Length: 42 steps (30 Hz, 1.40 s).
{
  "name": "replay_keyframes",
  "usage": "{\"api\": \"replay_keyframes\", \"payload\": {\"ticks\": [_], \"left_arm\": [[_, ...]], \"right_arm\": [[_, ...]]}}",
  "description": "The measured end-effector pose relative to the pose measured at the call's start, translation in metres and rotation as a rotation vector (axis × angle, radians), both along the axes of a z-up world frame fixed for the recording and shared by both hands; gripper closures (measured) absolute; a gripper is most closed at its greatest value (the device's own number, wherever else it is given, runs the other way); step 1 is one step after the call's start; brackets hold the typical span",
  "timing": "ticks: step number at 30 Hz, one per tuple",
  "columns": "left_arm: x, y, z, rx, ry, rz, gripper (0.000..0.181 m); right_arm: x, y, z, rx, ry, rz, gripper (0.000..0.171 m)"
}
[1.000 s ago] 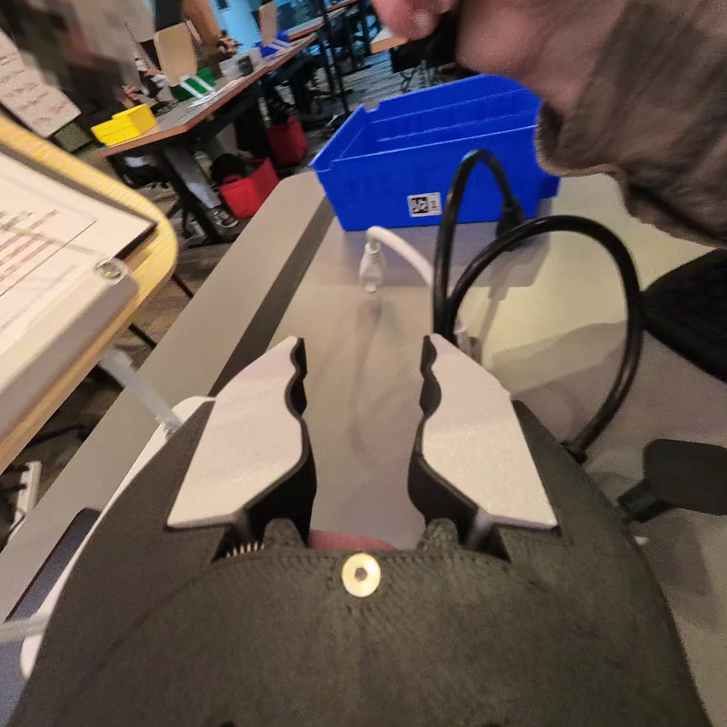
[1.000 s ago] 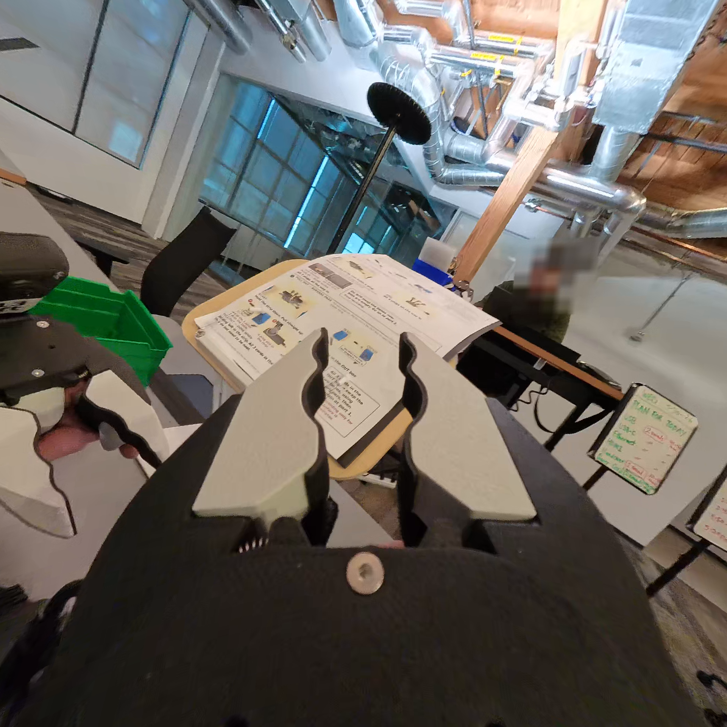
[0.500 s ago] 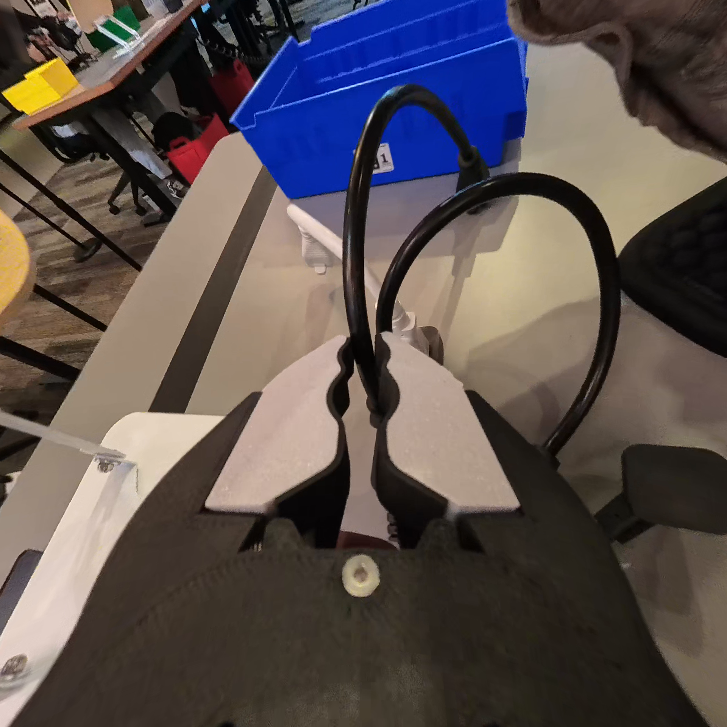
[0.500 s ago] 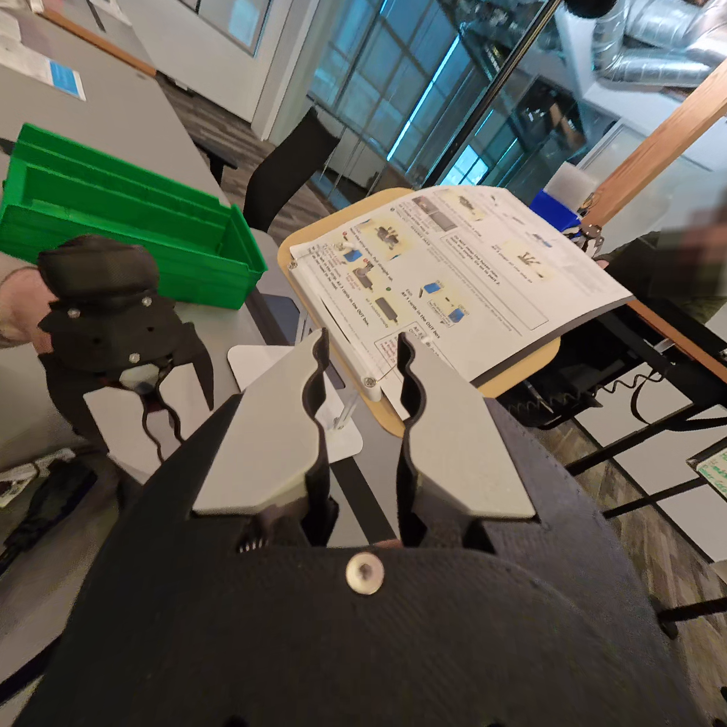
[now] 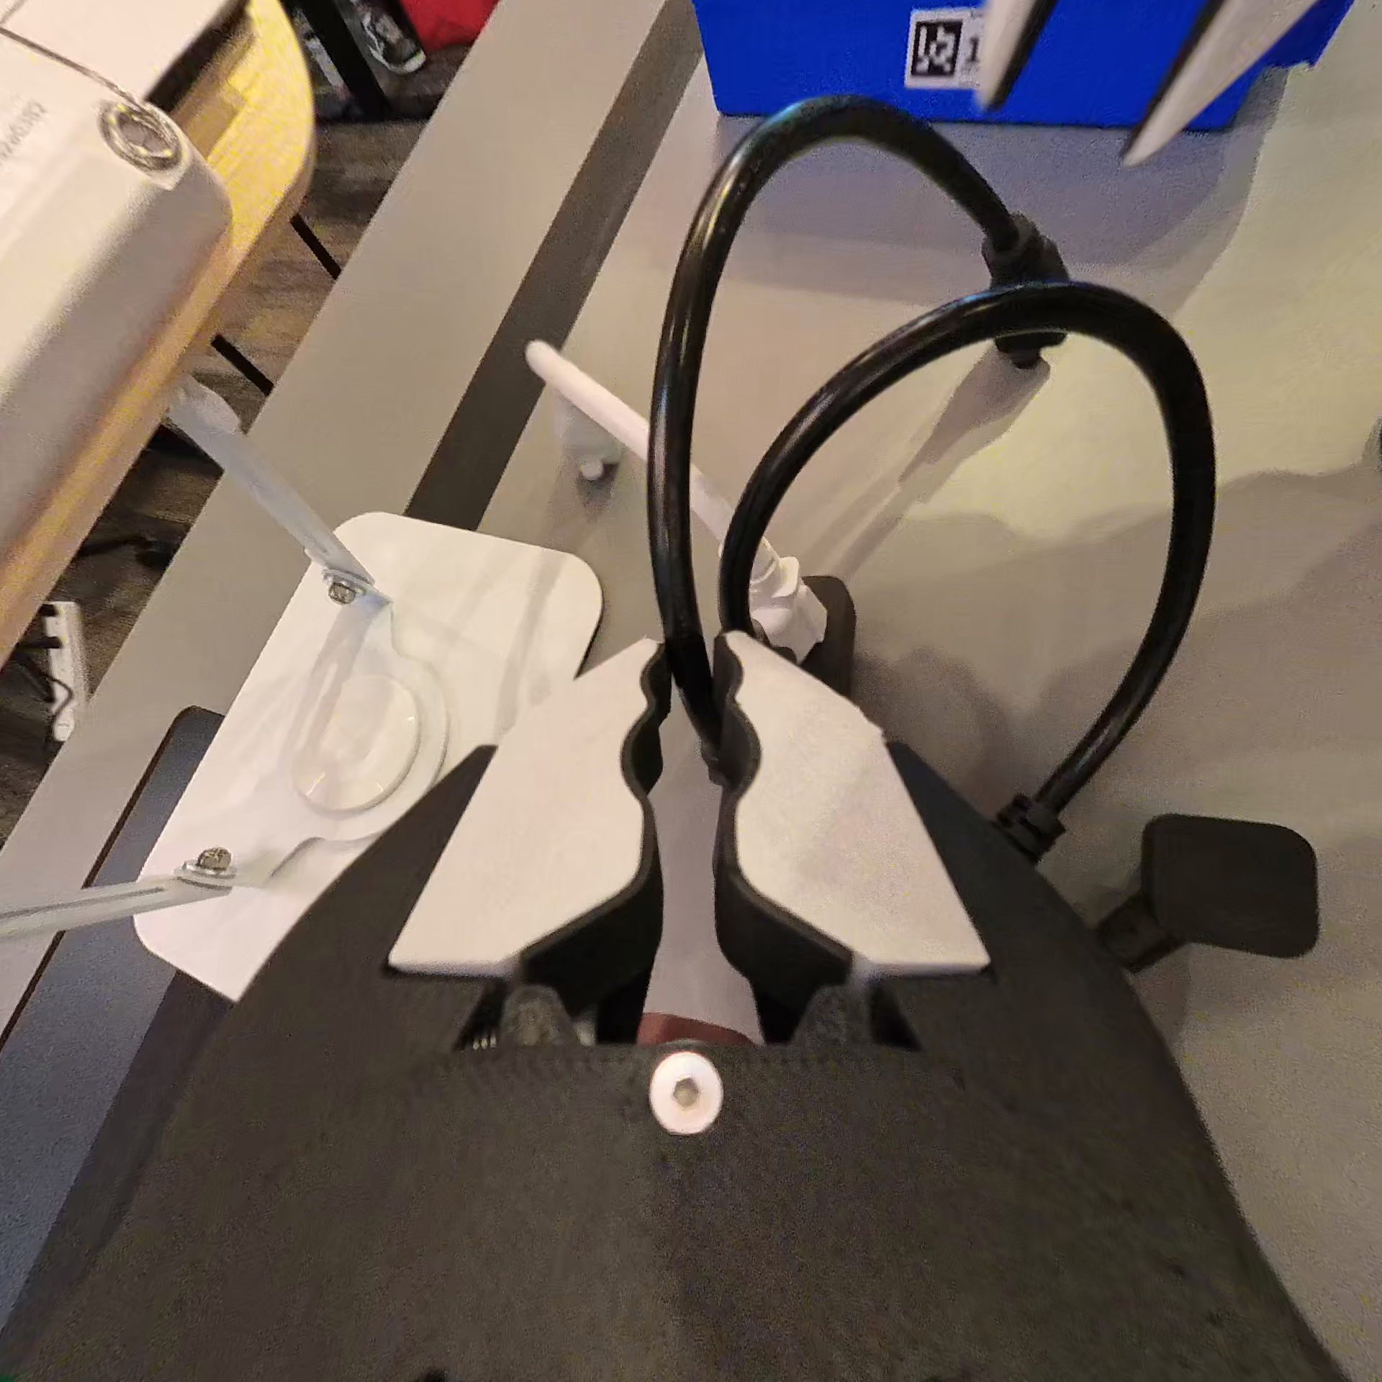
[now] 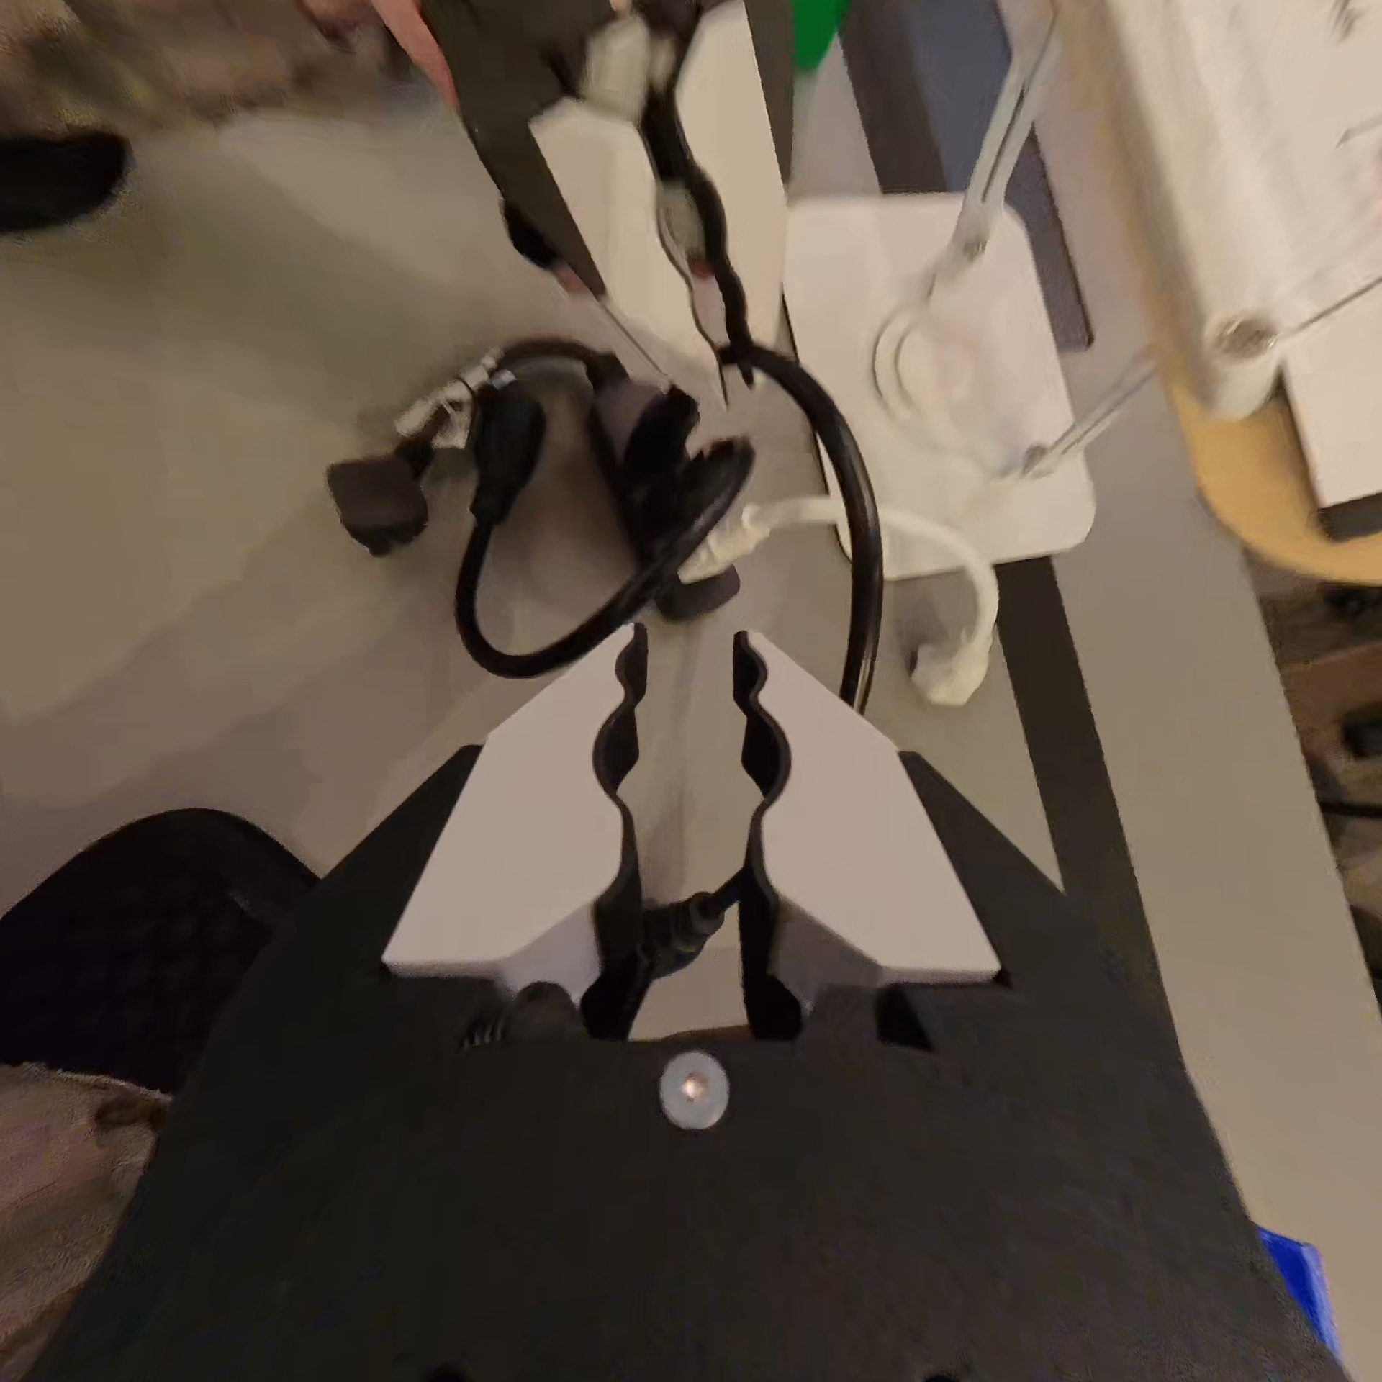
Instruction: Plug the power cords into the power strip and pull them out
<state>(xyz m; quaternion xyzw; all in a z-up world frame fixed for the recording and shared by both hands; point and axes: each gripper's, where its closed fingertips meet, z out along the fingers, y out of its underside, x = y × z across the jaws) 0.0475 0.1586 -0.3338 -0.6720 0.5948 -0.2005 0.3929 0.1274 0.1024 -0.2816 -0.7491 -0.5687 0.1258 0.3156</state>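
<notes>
My left gripper (image 5: pixel 692 673) is shut on a black power cord (image 5: pixel 673 389), with both pads pressing on it. The cord arches up and away to its moulded end (image 5: pixel 1023 254). The right wrist view shows this gripper too (image 6: pixel 729 359), pinching the same cord (image 6: pixel 852 478). My right gripper (image 6: pixel 684 643) hovers over the table with its jaws apart and nothing between the tips. The cord's end (image 6: pixel 677 938) shows through the gap near the finger bases, untouched by the pads. A black power strip (image 6: pixel 650 456) holds a white plug (image 6: pixel 722 550). A second black cord (image 5: pixel 1166 464) loops beside it.
A blue bin (image 5: pixel 808 52) stands at the far table edge. A white stand base (image 5: pixel 464 598) with clear arms holds a paper board (image 5: pixel 82 224) on the left. A black flat plug (image 5: pixel 1226 882) lies at right. A black chair (image 6: pixel 127 935) is near. Across from one pair of fingers to the other is roughly 11 centimeters.
My left gripper was open a second ago, then shut on the black cord and still holds it. My right gripper swung down from facing the room to the table, and its jaws narrowed.
</notes>
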Motion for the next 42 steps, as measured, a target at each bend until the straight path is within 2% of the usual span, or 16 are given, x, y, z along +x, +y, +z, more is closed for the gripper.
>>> {"api": "replay_keyframes", "payload": {"ticks": [3,6,11,15,24,33,42], "left_arm": [[-0.005,-0.011,-0.001,-0.028,0.049,-0.042,0.166],[-0.008,-0.021,-0.002,-0.023,0.117,-0.07,0.156],[-0.006,-0.036,-0.001,-0.003,0.176,-0.118,0.164],[-0.003,-0.046,-0.001,0.03,0.227,-0.153,0.164],[0.006,-0.069,-0.002,0.055,0.271,-0.243,0.165],[0.011,-0.085,-0.002,0.088,0.298,-0.32,0.169],[0.007,-0.107,0.003,0.089,0.327,-0.41,0.167]], "right_arm": [[0.0,0.012,-0.021,-0.066,-0.04,-0.048,0.147],[-0.005,0.037,-0.023,-0.038,-0.011,-0.131,0.152],[-0.019,0.052,-0.018,0.01,0.046,-0.148,0.166],[-0.029,0.06,-0.021,0.022,0.057,-0.163,0.165],[-0.058,0.06,-0.032,0.024,0.048,-0.112,0.163],[-0.077,0.05,-0.04,0.027,0.015,-0.019,0.167],[-0.091,0.043,-0.041,0.145,-0.129,0.057,0.17]]}}
